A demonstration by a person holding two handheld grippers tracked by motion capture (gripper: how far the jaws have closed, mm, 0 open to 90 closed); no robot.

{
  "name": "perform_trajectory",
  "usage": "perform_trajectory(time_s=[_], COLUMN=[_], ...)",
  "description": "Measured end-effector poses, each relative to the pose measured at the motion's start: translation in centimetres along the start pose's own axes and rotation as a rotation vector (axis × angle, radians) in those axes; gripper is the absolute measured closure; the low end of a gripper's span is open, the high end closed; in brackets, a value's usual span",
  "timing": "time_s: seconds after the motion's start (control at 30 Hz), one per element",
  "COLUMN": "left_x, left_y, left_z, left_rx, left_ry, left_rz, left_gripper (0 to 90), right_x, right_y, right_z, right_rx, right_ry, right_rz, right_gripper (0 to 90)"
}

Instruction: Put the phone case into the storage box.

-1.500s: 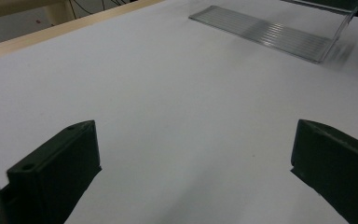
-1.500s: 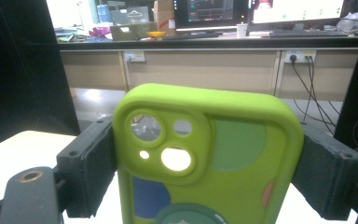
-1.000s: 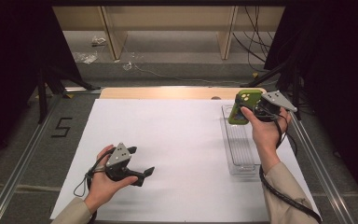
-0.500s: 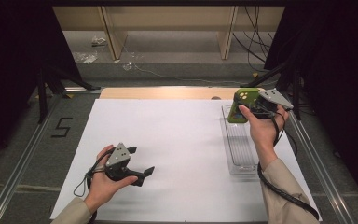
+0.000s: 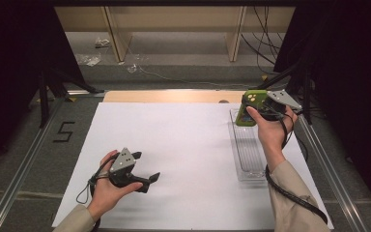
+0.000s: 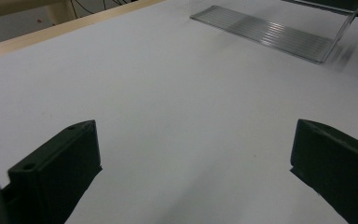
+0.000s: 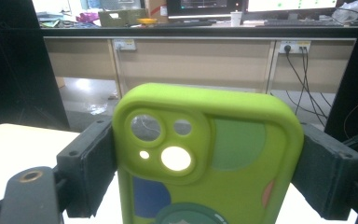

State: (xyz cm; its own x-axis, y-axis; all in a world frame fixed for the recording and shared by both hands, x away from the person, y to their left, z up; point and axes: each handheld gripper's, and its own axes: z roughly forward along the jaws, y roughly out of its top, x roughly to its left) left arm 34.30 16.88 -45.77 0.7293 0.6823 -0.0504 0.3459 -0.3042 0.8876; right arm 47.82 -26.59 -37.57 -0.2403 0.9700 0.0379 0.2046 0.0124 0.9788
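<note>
The right gripper has its jaws clamped on the two long sides of a green phone case, which stands upright between them, camera cutouts at the top and facing the gripper's own camera; through the cutouts I can see the room behind, so the case looks empty, with no phone in it. From the high view the right gripper holds the case lifted off the table, above the far end of a clear tray that lies lengthwise along the right side of the white sheet. The tray has a ribbed floor and low walls, and nothing lies in it that I can make out. So, as I judge it, the pick-up is done and the carry is under way; what is left seems to be lowering the case and setting it down, whether into the tray or elsewhere I cannot tell. The left gripper rests low over the near left of the sheet, well apart from the tray, its jaws spread wide and holding nothing; in its own view bare white sheet lies between them and the tray sits far off at the top
</note>
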Motion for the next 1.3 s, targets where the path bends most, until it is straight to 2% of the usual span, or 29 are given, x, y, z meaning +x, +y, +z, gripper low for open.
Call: perform_trajectory(time_s=[1.3], left_x=[0.0], left_y=[0.0], left_z=[0.0], left_rx=[0.0], left_ry=[0.0], left_rz=[0.0], left_gripper=[0.8], right_x=[-0.1], right_y=[-0.1], right_z=[2.0], right_rx=[0.029], right_ry=[-0.01], right_rz=[-0.008], right_gripper=[17.2])
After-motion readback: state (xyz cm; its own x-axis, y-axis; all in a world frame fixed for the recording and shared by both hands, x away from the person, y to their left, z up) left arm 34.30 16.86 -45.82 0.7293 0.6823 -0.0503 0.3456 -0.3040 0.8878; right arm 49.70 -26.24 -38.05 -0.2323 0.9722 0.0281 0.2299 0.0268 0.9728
